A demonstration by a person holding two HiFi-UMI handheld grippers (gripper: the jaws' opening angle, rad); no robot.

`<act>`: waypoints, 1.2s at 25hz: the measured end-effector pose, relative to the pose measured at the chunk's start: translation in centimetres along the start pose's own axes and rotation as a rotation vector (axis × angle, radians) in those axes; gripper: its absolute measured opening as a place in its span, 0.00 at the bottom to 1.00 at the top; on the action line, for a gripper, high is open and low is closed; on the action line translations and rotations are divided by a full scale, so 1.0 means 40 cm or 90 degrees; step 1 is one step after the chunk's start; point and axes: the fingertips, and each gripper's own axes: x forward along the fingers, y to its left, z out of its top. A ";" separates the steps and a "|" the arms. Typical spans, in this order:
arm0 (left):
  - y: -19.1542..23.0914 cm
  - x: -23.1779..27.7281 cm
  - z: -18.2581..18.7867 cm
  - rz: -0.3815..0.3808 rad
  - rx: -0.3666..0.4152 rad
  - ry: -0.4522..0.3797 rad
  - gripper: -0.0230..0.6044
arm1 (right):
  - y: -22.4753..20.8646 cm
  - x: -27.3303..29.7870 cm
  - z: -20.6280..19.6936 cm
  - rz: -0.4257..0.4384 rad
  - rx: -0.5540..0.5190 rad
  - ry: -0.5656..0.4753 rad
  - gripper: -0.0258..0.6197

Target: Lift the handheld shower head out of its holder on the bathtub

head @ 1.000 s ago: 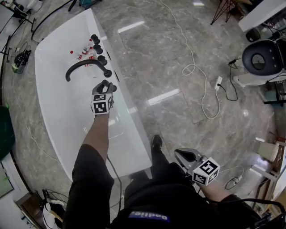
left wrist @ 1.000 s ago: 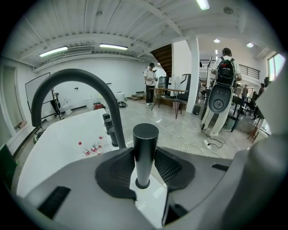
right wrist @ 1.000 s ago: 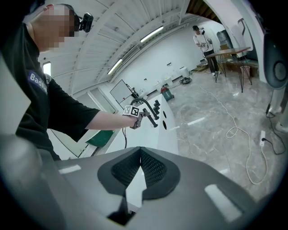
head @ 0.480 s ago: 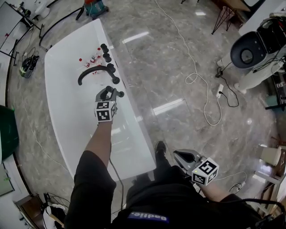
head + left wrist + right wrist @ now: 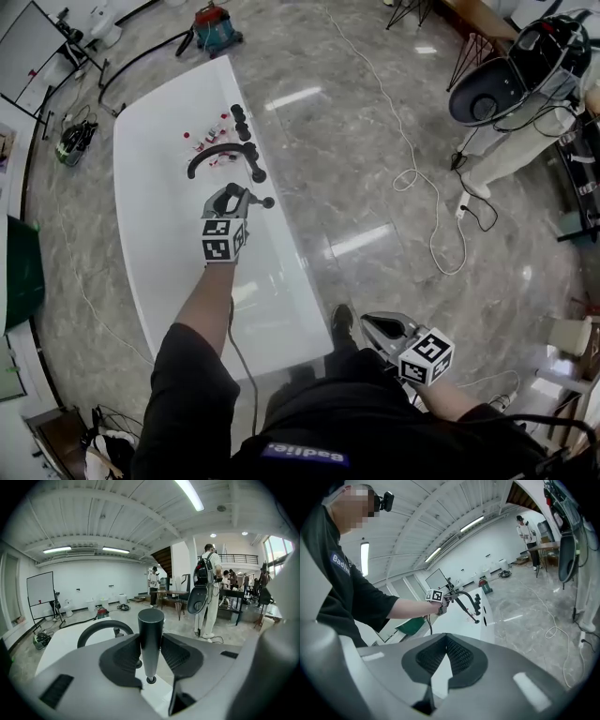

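**Shower head up and clear at the tub's right edge**

The left gripper (image 5: 232, 196) has its jaws clamped on the slim black cylindrical handheld shower head (image 5: 257, 199). From here the wand looks clear of its holder. It hangs over the right edge of the long white bathtub (image 5: 150, 225), just this side of the black curved spout (image 5: 212, 152) and the row of black round knobs (image 5: 242, 122). So the lift looks as good as done, I'd say. What's left calls for a steady squeeze and a clean carry away from the rim, with no knock against that spout. No hose shows, so I can't say whether anything will tug.

The left gripper view gives the grip itself. The ribbed dark pads (image 5: 174, 654) press on either side of the shaft, which stands upright between them, its small round lower end above white tub. The head view can't show that contact, but it alone places the wand along the edge.

The right gripper view offers the side look: the wand (image 5: 465, 610) slants down from the left gripper. Its tip appears to be in the air over the rim, beside two dark holes (image 5: 484, 609). Which one is the holder I can't tell.

The right gripper (image 5: 377, 324) sits low at the person's side over the grey marbled floor (image 5: 375, 112), well apart from the tub, jaws drawn together on nothing.
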 end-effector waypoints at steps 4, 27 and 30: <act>0.002 -0.094 0.046 -0.001 -0.015 -0.032 0.25 | 0.059 0.007 0.004 0.012 -0.016 -0.005 0.04; -0.028 -0.666 0.060 -0.015 -0.050 -0.144 0.25 | 0.393 0.042 0.011 0.073 -0.108 -0.032 0.04; -0.034 -0.746 0.081 -0.016 -0.056 -0.171 0.25 | 0.431 0.041 0.011 0.083 -0.119 -0.035 0.04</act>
